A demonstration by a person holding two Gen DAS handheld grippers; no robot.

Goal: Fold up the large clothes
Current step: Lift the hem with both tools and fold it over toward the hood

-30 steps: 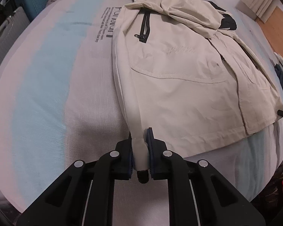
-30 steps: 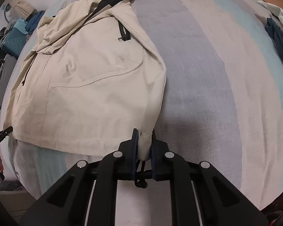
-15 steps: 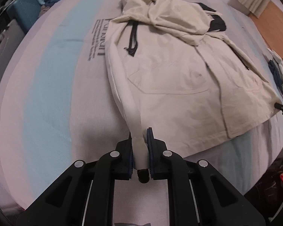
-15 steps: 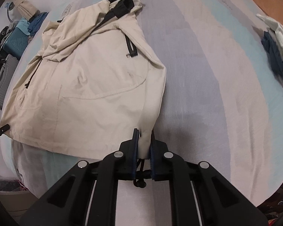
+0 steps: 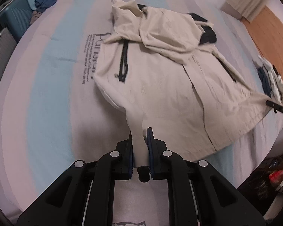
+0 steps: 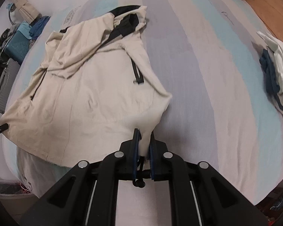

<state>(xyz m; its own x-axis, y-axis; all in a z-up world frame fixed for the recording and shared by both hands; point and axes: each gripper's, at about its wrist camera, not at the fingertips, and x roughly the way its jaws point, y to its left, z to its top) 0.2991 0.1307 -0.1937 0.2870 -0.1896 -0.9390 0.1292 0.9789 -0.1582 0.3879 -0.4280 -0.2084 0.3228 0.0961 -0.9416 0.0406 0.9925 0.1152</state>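
Observation:
A beige jacket (image 5: pixel 160 75) with black zips and black hood lining lies front up on a striped bed. My left gripper (image 5: pixel 140 143) is shut on the jacket's hem corner on one side and lifts it off the bed. My right gripper (image 6: pixel 144 143) is shut on the opposite hem corner of the jacket (image 6: pixel 88 86), also raised. The hem hangs stretched between the two grippers. Each gripper's tip shows at the edge of the other's view.
The bed (image 5: pixel 47 94) has pale blue, white and lilac stripes. A pile of dark blue and white clothes (image 6: pixel 275 75) lies at its right edge. A teal suitcase (image 6: pixel 17 45) and grey case stand beyond the left edge. Wooden floor (image 5: pixel 269 32) lies past the bed.
Both grippers have lifted the hem corners up and moved them toward the collar, so the lower part of the jacket rises off the bed and more of the bed shows.

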